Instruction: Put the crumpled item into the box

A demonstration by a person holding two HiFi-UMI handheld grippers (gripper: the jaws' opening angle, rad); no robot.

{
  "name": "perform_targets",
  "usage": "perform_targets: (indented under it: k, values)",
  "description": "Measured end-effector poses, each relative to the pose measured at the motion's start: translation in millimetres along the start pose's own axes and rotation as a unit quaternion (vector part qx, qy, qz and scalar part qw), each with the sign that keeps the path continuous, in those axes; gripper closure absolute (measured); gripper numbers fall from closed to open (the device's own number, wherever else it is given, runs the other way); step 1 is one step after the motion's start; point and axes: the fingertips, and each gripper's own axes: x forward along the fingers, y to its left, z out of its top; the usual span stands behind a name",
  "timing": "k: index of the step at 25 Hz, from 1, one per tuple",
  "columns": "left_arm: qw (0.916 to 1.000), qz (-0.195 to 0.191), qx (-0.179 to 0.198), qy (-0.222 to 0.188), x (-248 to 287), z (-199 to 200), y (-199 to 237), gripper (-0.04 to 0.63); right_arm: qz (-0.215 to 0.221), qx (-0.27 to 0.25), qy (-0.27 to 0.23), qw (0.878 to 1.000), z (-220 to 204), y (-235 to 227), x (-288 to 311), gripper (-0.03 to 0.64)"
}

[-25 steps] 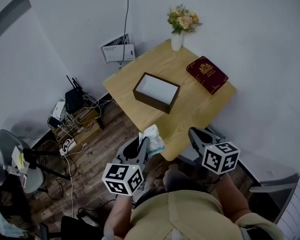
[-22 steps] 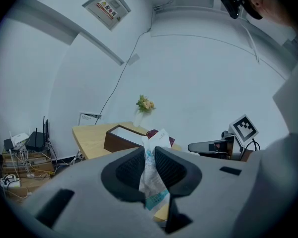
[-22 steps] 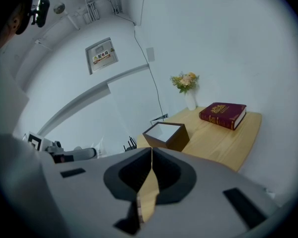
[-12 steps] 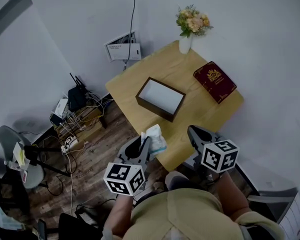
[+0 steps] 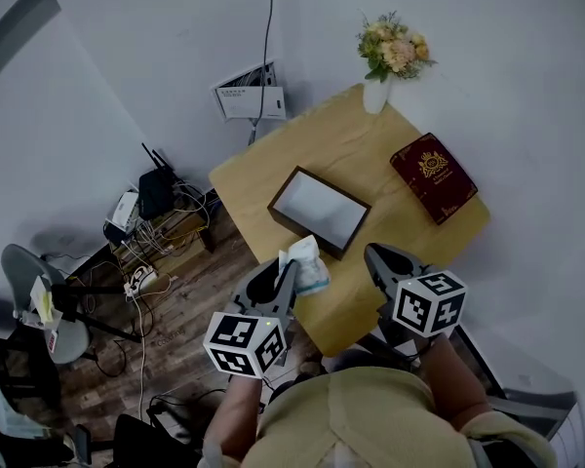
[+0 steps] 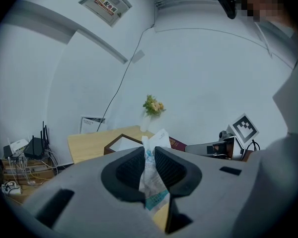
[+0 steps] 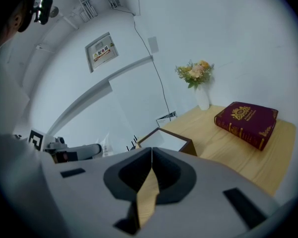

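A crumpled white and teal wrapper (image 5: 302, 263) (image 6: 151, 175) is pinched between the jaws of my left gripper (image 5: 278, 283) (image 6: 150, 158), held just off the near corner of the wooden table (image 5: 346, 144). The dark brown box (image 5: 319, 212) (image 6: 120, 143) (image 7: 165, 141) with a white inside stands open on the table, a short way beyond the wrapper. My right gripper (image 5: 382, 259) (image 7: 151, 157) hovers over the table's near edge, its jaws pressed together with nothing between them.
A red book (image 5: 439, 175) (image 7: 247, 121) lies at the table's right side and a vase of flowers (image 5: 390, 58) (image 7: 197, 81) stands at the far corner. Routers and cables (image 5: 151, 213) crowd the floor at the left, beside a grey chair (image 5: 29, 300).
The table, box and book have slid right and nearer in the head view. My left gripper with the wrapper now sits closer to the box. Both grips are unchanged.
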Motion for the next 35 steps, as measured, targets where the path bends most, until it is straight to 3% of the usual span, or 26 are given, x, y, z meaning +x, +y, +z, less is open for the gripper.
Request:
perform_targets:
  k: [16, 35]
  values:
    - [0.9997, 0.020, 0.013, -0.001, 59.5, 28.6, 12.6, 0.515, 0.032, 0.003, 0.007, 0.999, 33.5, -30.8, 36.2, 0.586]
    - [0.9989, 0.040, 0.024, 0.008, 102.1, 41.7, 34.1, 0.515, 0.061, 0.005, 0.030, 0.998, 44.6, -44.0, 74.5, 0.588]
